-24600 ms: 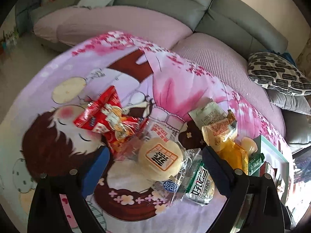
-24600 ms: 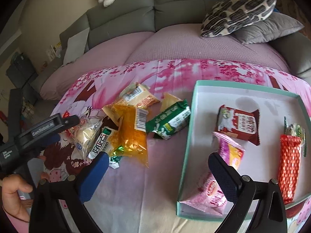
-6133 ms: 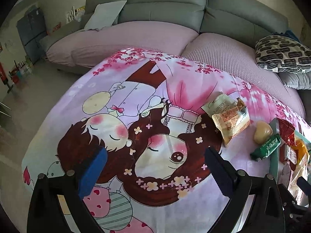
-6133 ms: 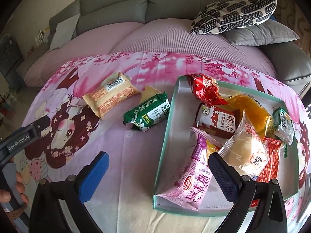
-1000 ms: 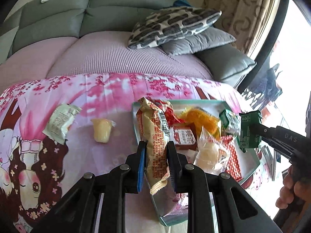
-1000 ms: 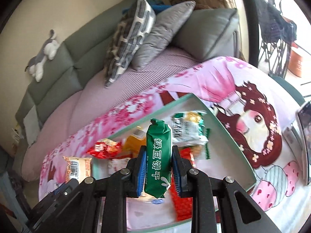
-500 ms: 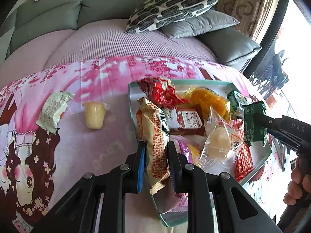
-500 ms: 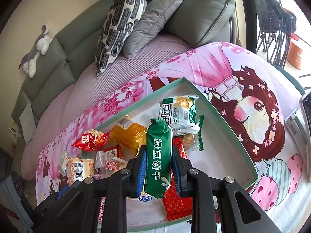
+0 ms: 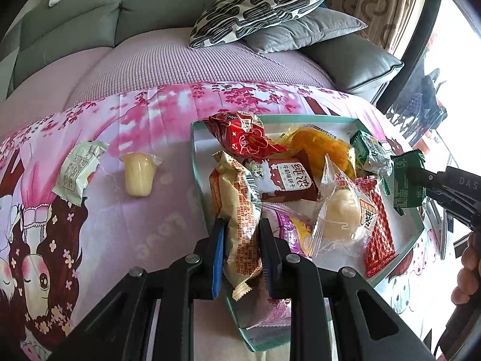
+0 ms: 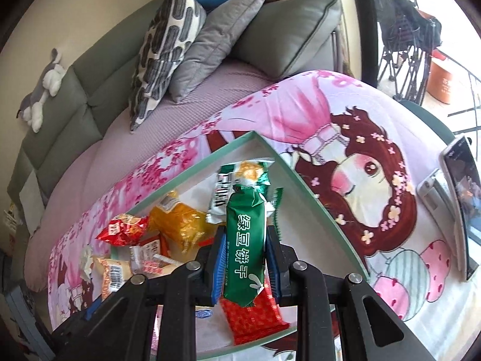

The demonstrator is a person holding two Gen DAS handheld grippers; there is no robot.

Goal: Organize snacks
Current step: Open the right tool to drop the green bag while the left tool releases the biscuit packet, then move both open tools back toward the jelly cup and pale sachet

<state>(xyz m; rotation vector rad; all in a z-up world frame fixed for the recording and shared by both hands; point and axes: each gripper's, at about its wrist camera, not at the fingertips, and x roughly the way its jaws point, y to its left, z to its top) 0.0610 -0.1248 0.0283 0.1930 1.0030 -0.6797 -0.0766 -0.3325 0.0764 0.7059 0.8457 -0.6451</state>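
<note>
My left gripper (image 9: 242, 231) is shut on a tan-and-orange snack bag (image 9: 237, 210) and holds it over the near left edge of the green-rimmed tray (image 9: 198, 180). My right gripper (image 10: 245, 243) is shut on a green biscuit packet (image 10: 245, 240), which also shows in the left wrist view (image 9: 405, 180), above the tray's right side (image 10: 300, 180). The tray holds several snacks: a red bag (image 9: 243, 135), an orange packet (image 9: 321, 150), a bun in clear wrap (image 9: 342, 210). A pale packet (image 9: 78, 171) and a yellow jelly cup (image 9: 138, 174) lie on the pink blanket left of the tray.
The tray sits on a pink cartoon-print blanket (image 9: 90, 240) over a table. A grey sofa with a patterned pillow (image 9: 261, 6) is behind. A phone and a small device (image 10: 460, 201) lie on the blanket right of the tray. A person's hand (image 9: 466, 273) holds the right gripper.
Both grippers have come lower and closer over the tray with their packets still held. The green packet now hangs nearer the tray's right part.
</note>
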